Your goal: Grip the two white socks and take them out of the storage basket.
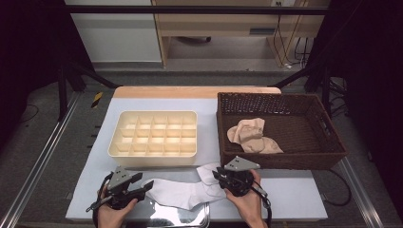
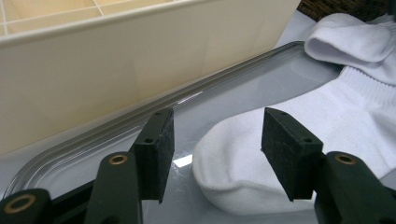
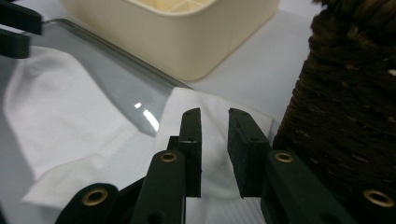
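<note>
White cotton sock (image 1: 183,192) lies stretched flat along the near edge of the table (image 1: 290,194), partly on a clear plastic tray (image 1: 187,218) at that edge, its toe toward the left and its cuff bunched toward the right. Just behind it sits a cream plastic organiser box with a grid of small compartments (image 1: 154,133), all of them bare as far as the high view tells, and at the right edge stands a dark brown woven wicker basket (image 1: 280,130) with beige socks (image 1: 252,137) piled inside.

Left gripper (image 1: 130,186) comes in at the toe end: in its own view the jaws stand apart with the rounded toe (image 2: 233,163) between them, the pads (image 2: 161,149) not pressing on the fabric. So it is open and poised, not gripping. Right gripper (image 1: 227,176) sits over the cuff end; its view shows a narrow gap between the jaws, with white fabric (image 3: 215,140) behind and below, and nothing pinched. It reads as parted, free of the sock.

By my reading, this is the laying-out stage: the sock is spread, ready to be folded or rolled for a compartment. Next move, I judge, calls for the left jaws to close on the toe and carry it over toward the cuff, keeping the fabric from sliding on the slick tray.
</note>
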